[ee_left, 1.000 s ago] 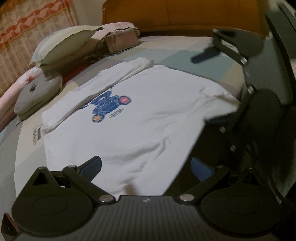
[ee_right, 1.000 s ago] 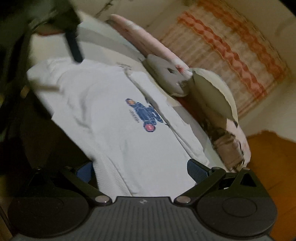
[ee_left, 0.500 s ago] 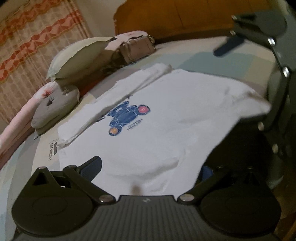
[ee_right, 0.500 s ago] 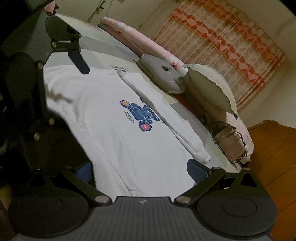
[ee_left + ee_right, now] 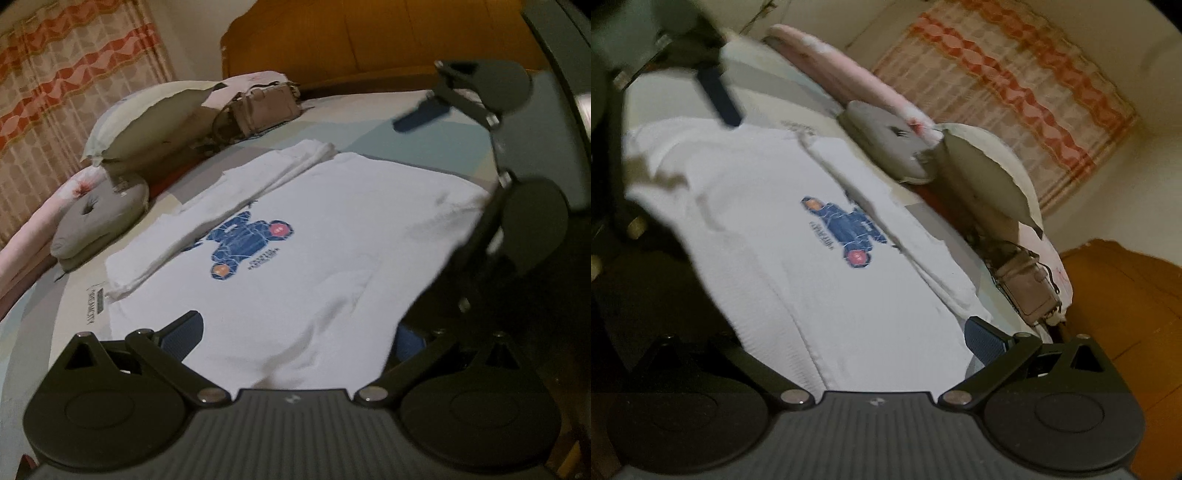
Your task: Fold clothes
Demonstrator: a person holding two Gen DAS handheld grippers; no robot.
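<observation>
A white T-shirt (image 5: 332,236) with a blue bear print lies spread on the bed, its far sleeve folded in along the print. My left gripper (image 5: 295,336) is open at the shirt's near edge, and the cloth runs between its wide-spread fingers and covers part of the right fingertip (image 5: 406,341). My right gripper (image 5: 860,343) is open at the same shirt (image 5: 820,280), further along that edge. Its left finger is hidden by cloth and shadow. Each gripper shows in the other's view, with blue fingertips (image 5: 421,112) (image 5: 718,94) over the shirt's corners.
Along the far side of the bed lie a grey round cushion (image 5: 99,218), a pale pillow (image 5: 147,125) and a beige handbag (image 5: 258,107). An orange wooden headboard (image 5: 369,37) and a striped curtain (image 5: 74,74) stand behind. Below the shirt's near edge it is dark.
Both wrist views have swung and shifted along the shirt's near edge, with blur in the right one. The shirt lies much as before. Both grippers stay open.
</observation>
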